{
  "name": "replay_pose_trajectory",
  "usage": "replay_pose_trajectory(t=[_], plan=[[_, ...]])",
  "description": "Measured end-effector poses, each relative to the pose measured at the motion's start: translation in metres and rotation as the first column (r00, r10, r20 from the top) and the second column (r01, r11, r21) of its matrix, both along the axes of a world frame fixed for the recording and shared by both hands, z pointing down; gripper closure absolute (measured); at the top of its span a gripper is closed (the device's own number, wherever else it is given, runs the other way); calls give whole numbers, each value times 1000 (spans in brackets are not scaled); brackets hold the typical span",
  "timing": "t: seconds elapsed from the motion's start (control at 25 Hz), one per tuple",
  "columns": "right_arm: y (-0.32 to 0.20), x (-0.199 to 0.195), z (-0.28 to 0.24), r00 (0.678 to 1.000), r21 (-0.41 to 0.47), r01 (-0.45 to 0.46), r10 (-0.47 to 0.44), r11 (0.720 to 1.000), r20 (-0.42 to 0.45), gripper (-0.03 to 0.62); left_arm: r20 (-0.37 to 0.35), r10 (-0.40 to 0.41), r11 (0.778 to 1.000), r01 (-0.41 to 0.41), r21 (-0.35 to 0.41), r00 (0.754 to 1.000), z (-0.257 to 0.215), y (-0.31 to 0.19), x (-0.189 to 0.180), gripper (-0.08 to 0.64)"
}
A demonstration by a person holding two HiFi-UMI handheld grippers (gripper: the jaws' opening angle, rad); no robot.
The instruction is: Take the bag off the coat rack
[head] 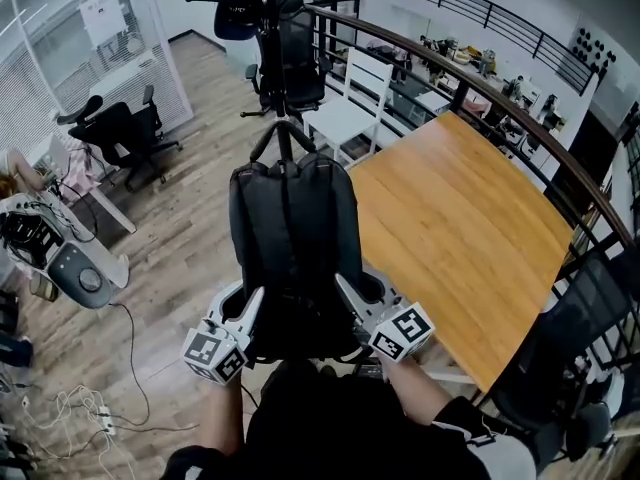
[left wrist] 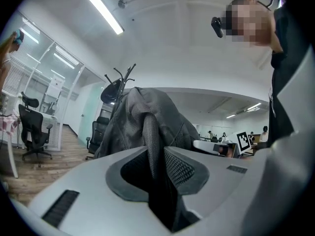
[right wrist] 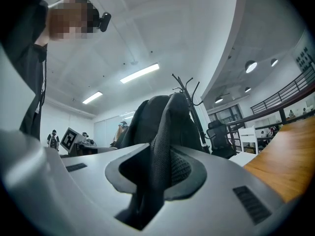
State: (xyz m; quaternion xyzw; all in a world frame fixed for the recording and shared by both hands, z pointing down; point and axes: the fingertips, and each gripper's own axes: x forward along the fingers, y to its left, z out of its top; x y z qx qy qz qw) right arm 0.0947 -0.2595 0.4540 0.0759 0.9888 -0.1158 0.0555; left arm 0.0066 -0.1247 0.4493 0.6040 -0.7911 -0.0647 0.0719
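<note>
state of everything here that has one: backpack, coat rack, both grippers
black fabric backpack: held up by both shoulder straps, seemingly clear of the hooks
black metal coat rack: upright behind it, another dark item hanging on it
left gripper: shut on one strap
right gripper: shut on the other strap

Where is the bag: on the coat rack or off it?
Off, apparently: the left gripper and right gripper clamp the bag, and the coat rack hooks above it show free.
</note>
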Motion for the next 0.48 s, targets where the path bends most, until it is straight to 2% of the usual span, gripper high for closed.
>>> replay_pose_trajectory(t=[0.12, 0.48], plan=[[13, 14, 4, 1000, -11, -6, 6, 1000, -13, 489, -10, 14, 1000, -14, -9, 1000, 4, 12, 14, 456], [31, 29, -6, 999, -22, -32, 31, 999, -40, 491, -20, 64, 998, -64, -1, 998, -3, 26, 24, 456]])
